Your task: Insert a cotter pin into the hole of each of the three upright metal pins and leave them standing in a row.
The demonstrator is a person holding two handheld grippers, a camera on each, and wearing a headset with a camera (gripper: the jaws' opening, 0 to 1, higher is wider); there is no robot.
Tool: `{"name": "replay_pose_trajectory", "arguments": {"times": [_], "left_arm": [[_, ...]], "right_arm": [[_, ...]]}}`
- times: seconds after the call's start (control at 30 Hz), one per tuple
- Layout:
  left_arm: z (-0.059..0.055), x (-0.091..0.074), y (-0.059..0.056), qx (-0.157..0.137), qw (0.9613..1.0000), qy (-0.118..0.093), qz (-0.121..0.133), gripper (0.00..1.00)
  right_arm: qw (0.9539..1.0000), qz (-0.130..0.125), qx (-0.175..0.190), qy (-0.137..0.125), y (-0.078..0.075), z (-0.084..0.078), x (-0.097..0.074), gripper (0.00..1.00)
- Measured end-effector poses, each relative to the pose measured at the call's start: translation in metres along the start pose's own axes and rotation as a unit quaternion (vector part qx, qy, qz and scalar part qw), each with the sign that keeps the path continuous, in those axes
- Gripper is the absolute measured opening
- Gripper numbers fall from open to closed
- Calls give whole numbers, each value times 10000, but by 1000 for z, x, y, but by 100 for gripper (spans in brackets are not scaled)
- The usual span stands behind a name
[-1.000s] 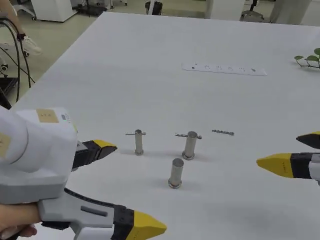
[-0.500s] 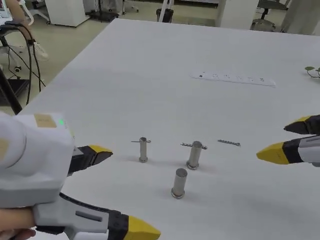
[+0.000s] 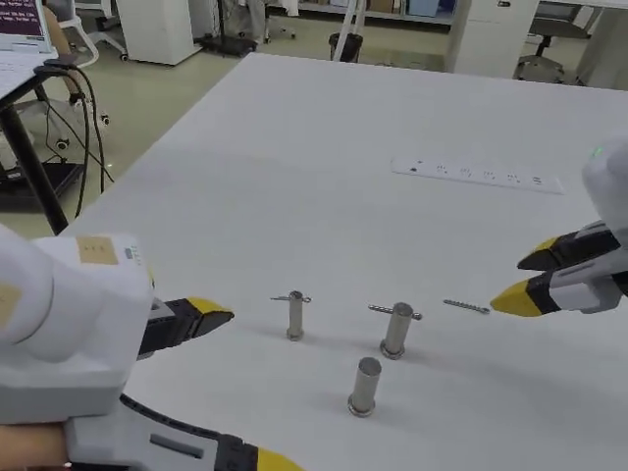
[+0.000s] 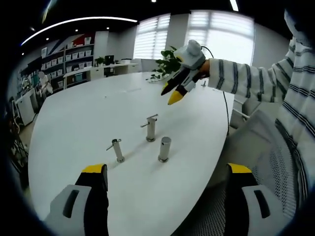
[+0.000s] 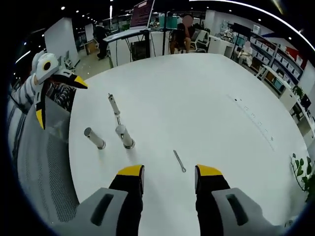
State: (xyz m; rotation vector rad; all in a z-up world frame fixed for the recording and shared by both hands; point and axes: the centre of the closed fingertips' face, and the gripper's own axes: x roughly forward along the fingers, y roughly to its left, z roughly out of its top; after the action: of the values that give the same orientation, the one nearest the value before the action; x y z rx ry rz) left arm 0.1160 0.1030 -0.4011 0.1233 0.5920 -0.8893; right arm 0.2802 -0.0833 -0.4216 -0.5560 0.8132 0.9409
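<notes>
Head view, with both gripper views: we are looking down at a white bench (image 3: 294, 147) on which three metal pins are standing upright. The left rear pin (image 3: 295, 319) is carrying the left cotter (image 3: 287, 298) through the hole near its top. The right rear pin (image 3: 395, 334) is carrying the right cotter (image 3: 383, 310) in the same way. The front pin (image 3: 364, 386) is standing nearer us, ahead of the gap between the other two, and is carrying no cotter. The loose cotter (image 3: 466, 307) is lying flat on the bench just right of the right rear pin.

What is changing: the right hand-held gripper (image 3: 508, 285) has been closing in on the loose cotter over the last second. Earlier it was hanging well off to the right; now its lower yellow tip is sitting just beside the cotter's far end. In the right gripper view the loose cotter is lying just ahead of the gap between the jaws, which are standing apart with nothing between them. The left hand-held gripper (image 4: 166, 169) is waiting at the near left, jaws spread wide and empty, aimed at the three pins.

We are reading this as the reach for the last cotter, with two of three insertions looking done. Remaining, in our judgement, are pinching the thin cotter off the flat bench, threading the front pin, and bringing that pin into line, since the three are forming a triangle rather than a row.
</notes>
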Motion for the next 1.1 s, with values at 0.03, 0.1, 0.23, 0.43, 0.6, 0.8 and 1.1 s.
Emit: {"name": "replay_pose_trajectory", "arguments": {"times": [0.03, 0.1, 0.23, 0.43, 0.6, 0.8, 1.1], "left_arm": [[0, 0, 0, 4, 10000, 2, 11, 99], [2, 0, 0, -12, 10000, -23, 18, 99], [4, 1, -1, -46, 10000, -53, -7, 99], [6, 3, -1, -118, 9999, -84, 11, 96], [7, 4, 0, -206, 9997, -131, 38, 96], [6, 4, -1, -222, 9996, -143, 28, 96], [1, 4, 1, -267, 9996, -81, 25, 96]], "right_arm": [[9999, -27, -55, 90, -3, -2, 4, 38], [9997, -11, -168, 186, -6, -4, 12, 38], [9985, 91, -358, 393, -8, -8, 26, 38], [9958, 217, -557, 698, -7, -17, 44, 33], [9932, 276, -698, 891, -6, -25, 53, 28], [9924, 266, -651, 1012, -10, -30, 59, 24], [9917, 276, -624, 1086, -12, -31, 66, 12]]}}
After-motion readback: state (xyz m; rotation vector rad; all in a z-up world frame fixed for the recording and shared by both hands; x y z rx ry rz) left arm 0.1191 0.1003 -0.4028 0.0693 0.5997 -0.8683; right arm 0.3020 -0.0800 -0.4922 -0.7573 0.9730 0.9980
